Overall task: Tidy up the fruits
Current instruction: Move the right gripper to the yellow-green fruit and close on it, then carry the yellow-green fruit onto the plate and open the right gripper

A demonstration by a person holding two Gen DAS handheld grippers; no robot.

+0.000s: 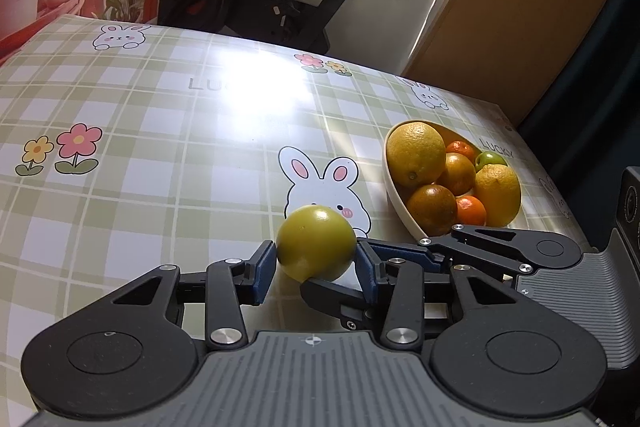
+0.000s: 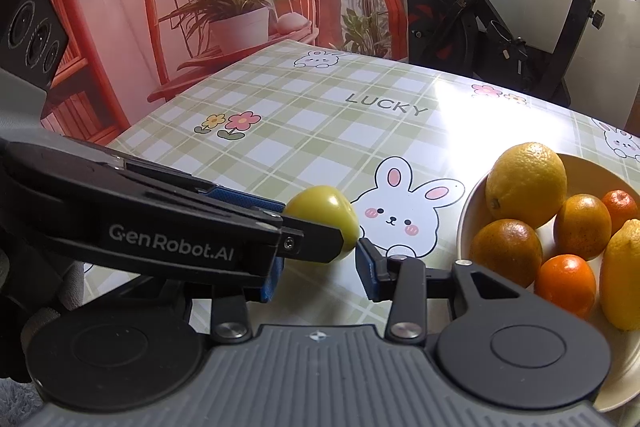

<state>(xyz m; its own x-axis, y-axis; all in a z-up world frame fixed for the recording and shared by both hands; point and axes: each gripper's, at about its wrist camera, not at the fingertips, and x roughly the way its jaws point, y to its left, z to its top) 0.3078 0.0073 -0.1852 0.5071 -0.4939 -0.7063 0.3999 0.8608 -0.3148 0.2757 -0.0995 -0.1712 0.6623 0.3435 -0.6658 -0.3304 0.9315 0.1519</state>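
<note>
Currently mid-pick: the left gripper [image 1: 316, 261] has its jaws closed onto the green fruit [image 1: 314, 247], blue pads touching both sides. The fruit sits just left of the bowl [image 1: 394, 195], low over the desk [image 1: 160, 147]; I can't tell if it's lifted. The right gripper [image 2: 320, 275] hangs beside it with jaws wide apart, holding nothing, one finger reaching under the fruit. The bowl is already well filled with lemons and oranges. The next move probably calls for a lift and a carry right over the rim, with the right gripper pulled clear first.

Black linkage hand-held gripper [image 1: 316, 267] — blue pads [image 1: 264, 273], grey ribbed base, silver screws.
</note>
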